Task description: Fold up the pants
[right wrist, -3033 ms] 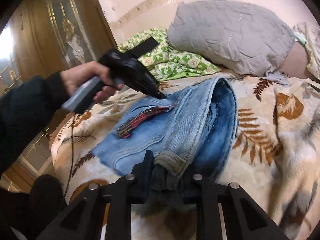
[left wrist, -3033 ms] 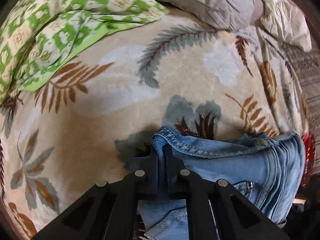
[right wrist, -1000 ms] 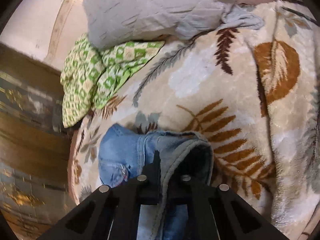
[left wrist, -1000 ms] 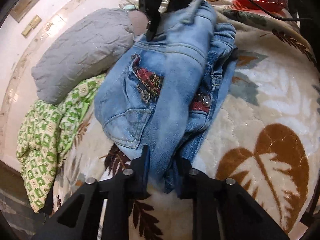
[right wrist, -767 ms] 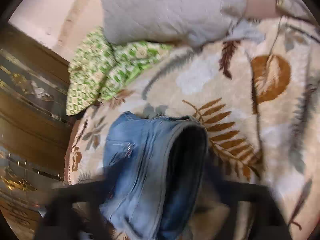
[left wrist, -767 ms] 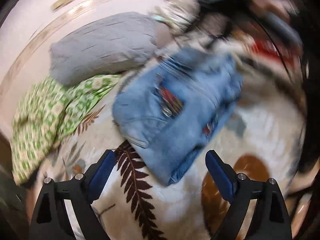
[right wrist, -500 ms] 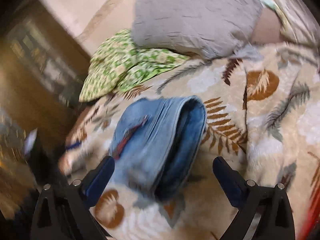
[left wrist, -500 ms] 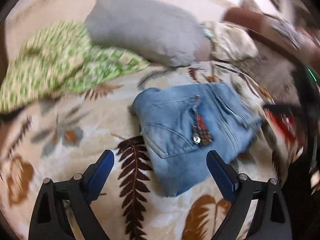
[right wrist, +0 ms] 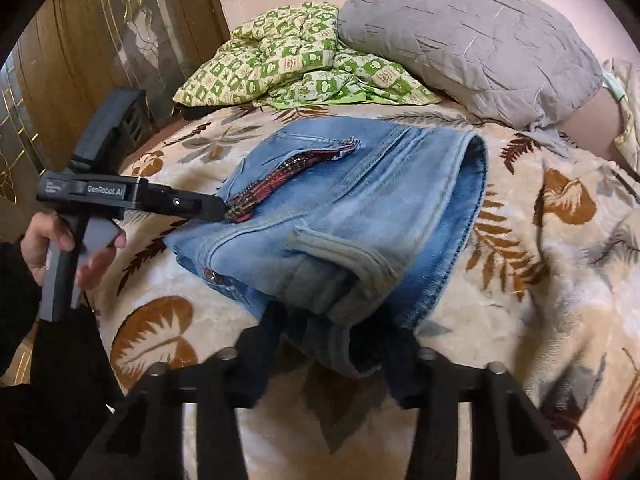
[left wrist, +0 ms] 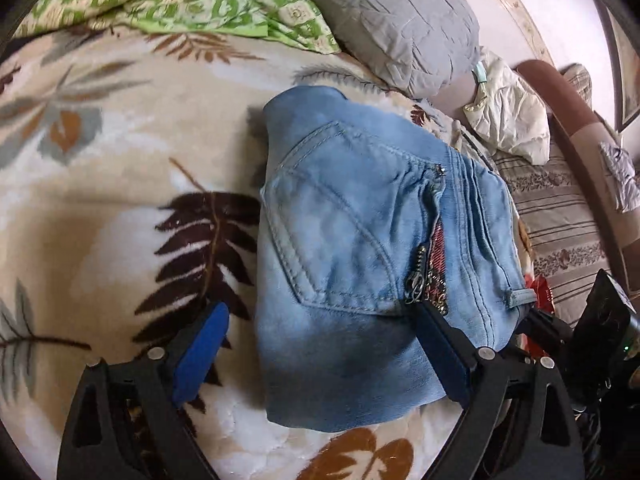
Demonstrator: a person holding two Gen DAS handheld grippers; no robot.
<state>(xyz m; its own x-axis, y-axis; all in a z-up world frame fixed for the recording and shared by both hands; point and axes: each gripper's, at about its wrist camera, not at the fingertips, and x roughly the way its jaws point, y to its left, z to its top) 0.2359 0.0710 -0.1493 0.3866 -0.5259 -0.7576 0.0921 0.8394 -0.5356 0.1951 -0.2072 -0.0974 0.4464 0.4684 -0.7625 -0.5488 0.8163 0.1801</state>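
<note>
Folded blue jeans (left wrist: 360,240) lie on a leaf-patterned blanket (left wrist: 120,200), the left gripper (left wrist: 320,354) spread wide around their near edge after closing slightly, the right gripper (right wrist: 332,344) closing around a thick folded end, pad contact unclear.

Pants (right wrist: 352,208) folded on blanket (right wrist: 560,280) mid-bed; pillow (right wrist: 472,36) behind, quilt (right wrist: 296,68) behind-left, left tool (right wrist: 216,208) at pants' left edge.

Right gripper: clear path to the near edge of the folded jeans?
Probably yes. The right gripper sits at the near edge of the folded jeans, its jaws just closing either side of a cuff. Nothing lies between; the left gripper is at the far side.
</note>
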